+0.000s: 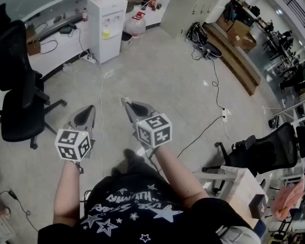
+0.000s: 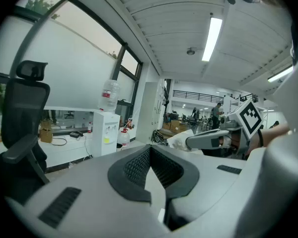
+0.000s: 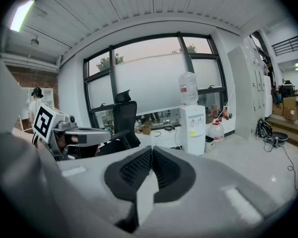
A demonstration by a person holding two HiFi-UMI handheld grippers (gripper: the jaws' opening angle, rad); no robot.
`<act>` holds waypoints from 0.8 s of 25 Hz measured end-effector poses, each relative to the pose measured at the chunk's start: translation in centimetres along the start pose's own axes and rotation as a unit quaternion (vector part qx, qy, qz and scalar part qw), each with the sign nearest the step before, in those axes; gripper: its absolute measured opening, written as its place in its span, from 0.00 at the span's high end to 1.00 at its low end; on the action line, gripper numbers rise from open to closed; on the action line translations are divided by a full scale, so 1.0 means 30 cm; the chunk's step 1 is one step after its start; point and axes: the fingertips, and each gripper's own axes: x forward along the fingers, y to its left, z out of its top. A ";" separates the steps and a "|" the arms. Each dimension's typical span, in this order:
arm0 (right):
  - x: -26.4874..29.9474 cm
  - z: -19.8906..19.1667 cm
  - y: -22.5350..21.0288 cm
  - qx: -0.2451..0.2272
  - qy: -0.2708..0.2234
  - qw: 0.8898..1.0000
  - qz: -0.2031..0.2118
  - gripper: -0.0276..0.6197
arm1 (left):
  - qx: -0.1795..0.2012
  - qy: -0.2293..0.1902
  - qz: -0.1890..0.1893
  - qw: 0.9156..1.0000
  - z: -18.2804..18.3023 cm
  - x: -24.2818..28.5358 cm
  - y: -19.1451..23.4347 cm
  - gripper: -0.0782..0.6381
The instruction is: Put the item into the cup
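Observation:
No cup and no item for it appear in any view. I stand on an office floor and hold both grippers out over it at waist height. My left gripper has its dark ribbed pads pressed together at the tip with nothing between them. My right gripper is shut the same way, its pads meeting at the tip. Each gripper shows in the other's view: the right gripper with a small white patch at its tip that I cannot make out, and the left gripper.
A white water dispenser stands at the back beside a counter. A black office chair is at the left and another at the right. Cables trail over the floor. A pale stool or small table stands at lower right.

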 end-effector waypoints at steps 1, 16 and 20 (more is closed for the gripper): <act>-0.004 -0.003 0.003 -0.001 0.001 1.000 -0.001 0.96 | 0.000 0.001 0.000 1.000 0.004 -0.003 -0.001 0.89; -0.002 -0.058 0.031 0.000 0.012 1.000 -0.011 0.96 | -0.008 0.019 -0.007 1.000 -0.061 -0.028 0.005 0.89; -0.005 -0.056 0.030 0.035 -0.001 0.999 -0.008 0.96 | -0.018 0.019 -0.007 1.000 -0.069 -0.031 0.024 0.89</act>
